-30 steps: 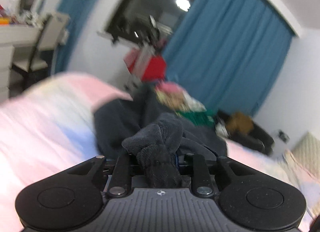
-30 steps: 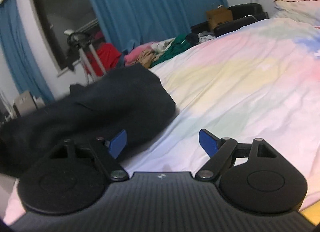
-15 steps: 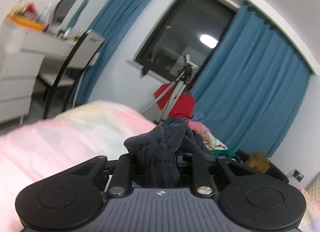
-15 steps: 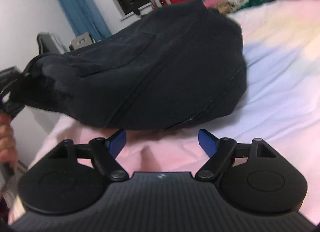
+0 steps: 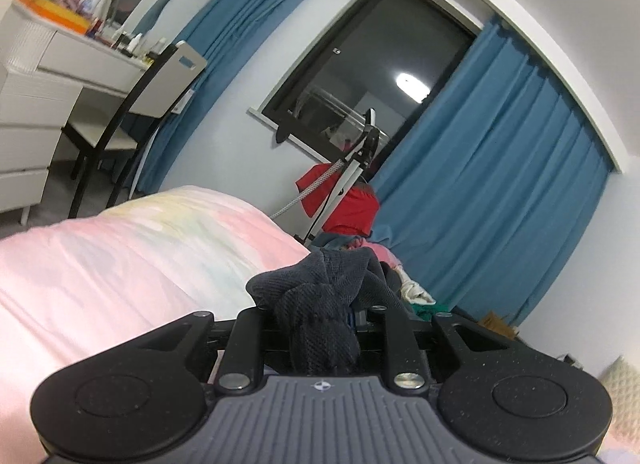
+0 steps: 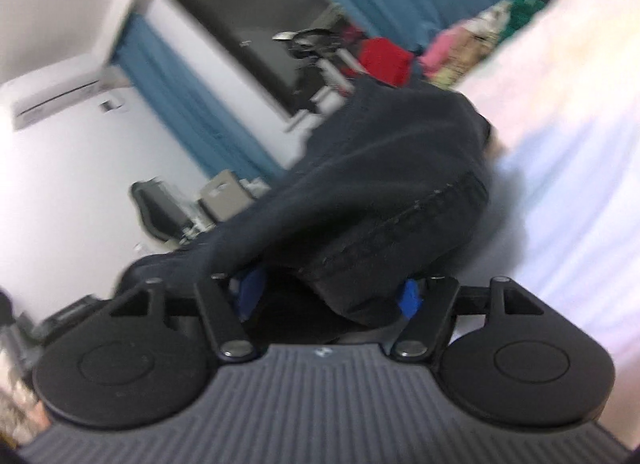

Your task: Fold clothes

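Note:
A dark navy garment (image 6: 380,191) lies bunched over the pastel bedspread (image 6: 568,151). My left gripper (image 5: 320,316) is shut on a bunched end of the dark garment (image 5: 320,304), held above the bed (image 5: 120,264). My right gripper (image 6: 332,296) has its blue pads (image 6: 410,300) on either side of a thick fold of the garment, with the cloth between the fingers; the view is blurred and the jaws look partly closed around it.
A white dresser (image 5: 44,95) and a chair (image 5: 132,119) stand left of the bed. A pile of coloured clothes (image 5: 352,211) and a metal stand (image 5: 352,159) sit by the window and blue curtains (image 5: 500,191).
My right gripper has moved onto the dark garment and its open jaws have closed in around a fold. My left gripper has lifted and tilted up, still holding its bunch.

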Demonstrator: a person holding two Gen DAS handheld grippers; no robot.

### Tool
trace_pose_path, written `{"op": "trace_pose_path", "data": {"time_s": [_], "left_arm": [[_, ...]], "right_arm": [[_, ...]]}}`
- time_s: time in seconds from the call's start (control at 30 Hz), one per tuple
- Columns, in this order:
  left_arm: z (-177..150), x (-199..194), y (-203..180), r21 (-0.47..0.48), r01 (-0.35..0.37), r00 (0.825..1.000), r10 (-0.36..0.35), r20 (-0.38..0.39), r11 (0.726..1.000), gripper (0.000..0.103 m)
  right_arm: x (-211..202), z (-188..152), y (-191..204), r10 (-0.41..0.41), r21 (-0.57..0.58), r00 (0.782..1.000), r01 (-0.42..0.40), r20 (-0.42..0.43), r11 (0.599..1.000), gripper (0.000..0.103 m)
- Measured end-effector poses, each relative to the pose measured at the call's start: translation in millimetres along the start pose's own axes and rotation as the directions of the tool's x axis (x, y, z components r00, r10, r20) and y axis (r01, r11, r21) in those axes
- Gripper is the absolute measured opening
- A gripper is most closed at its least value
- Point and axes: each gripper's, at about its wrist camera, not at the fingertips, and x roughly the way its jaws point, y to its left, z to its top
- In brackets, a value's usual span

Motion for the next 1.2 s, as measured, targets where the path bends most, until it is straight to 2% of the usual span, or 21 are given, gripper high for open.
{"op": "trace_pose_path", "data": {"time_s": [0.07,0.1,0.17,0.23,0.3,0.4,0.47,0.53,0.6,0.7,0.83,0.87,0.93,1.0,1.07,1.17,1.2], "left_arm": [[0,-10,-6,0.017,0.046,0.998,-0.047,0.045,0.999,0.022],[0,-15,-14,0.052,0.06,0.996,-0.063,0.064,0.997,0.022],[-4,-25,-30,0.128,0.103,0.99,-0.114,0.083,0.986,0.022],[-13,-33,-54,0.226,0.132,0.983,-0.157,0.093,0.965,0.022],[-25,-40,-82,0.308,0.159,0.978,-0.191,0.078,0.938,0.022],[-47,-46,-132,0.41,0.248,0.962,-0.273,0.003,0.878,0.022],[-80,-46,-151,0.459,0.286,0.956,-0.282,-0.08,0.841,0.022],[-114,-47,-171,0.502,0.327,0.945,-0.285,-0.163,0.8,0.022],[-148,-47,-190,0.54,0.37,0.928,-0.281,-0.244,0.756,0.022],[-198,-47,-219,0.583,0.438,0.894,-0.263,-0.363,0.684,0.022],[-265,-47,-258,0.618,0.531,0.832,-0.217,-0.511,0.58,0.024],[-273,-47,-262,0.623,0.542,0.823,-0.208,-0.528,0.564,0.025],[-274,-47,-256,0.631,0.541,0.824,-0.199,-0.531,0.555,0.026],[-270,-48,-251,0.627,0.545,0.819,-0.194,-0.54,0.556,0.037],[-255,-51,-242,0.587,0.564,0.798,-0.2,-0.569,0.581,0.055],[-224,-58,-221,0.54,0.577,0.777,-0.206,-0.596,0.613,0.069],[-212,-59,-211,0.524,0.577,0.771,-0.205,-0.603,0.626,0.07]], "right_arm": [[-4,4,12,0.001,0.009,0.999,-0.001,-0.05,1.0,0.066],[-7,7,16,-0.065,0.021,0.994,0.067,-0.09,0.998,0.066],[-19,11,22,-0.189,0.03,0.968,0.197,-0.166,0.98,0.066],[-42,12,28,-0.281,-0.028,0.944,0.281,-0.174,0.959,0.066],[-61,22,39,-0.345,-0.105,0.928,0.332,-0.144,0.937,0.066],[-93,41,48,-0.38,-0.129,0.925,0.376,-0.016,0.918,0.066],[-107,50,49,-0.381,-0.085,0.923,0.384,0.054,0.919,0.067],[-126,65,33,-0.391,-0.019,0.917,0.394,0.084,0.919,0.067],[-143,70,16,-0.384,0.056,0.919,0.38,0.086,0.923,0.067],[-159,79,1,-0.325,0.111,0.942,0.316,0.08,0.942,0.067],[-169,77,-17,-0.287,0.089,0.958,0.284,0.025,0.955,0.067],[-169,73,-23,-0.28,0.083,0.96,0.279,-0.005,0.957,0.067],[-164,66,-31,-0.251,0.078,0.966,0.256,-0.066,0.964,0.068],[-154,62,-33,-0.203,0.085,0.971,0.215,-0.128,0.973,0.068],[-144,57,-30,-0.158,0.082,0.972,0.174,-0.171,0.981,0.076],[-135,48,-14,-0.133,0.055,0.971,0.147,-0.196,0.988,0.078],[-131,44,-9,-0.133,0.045,0.969,0.145,-0.209,0.988,0.078]]}}
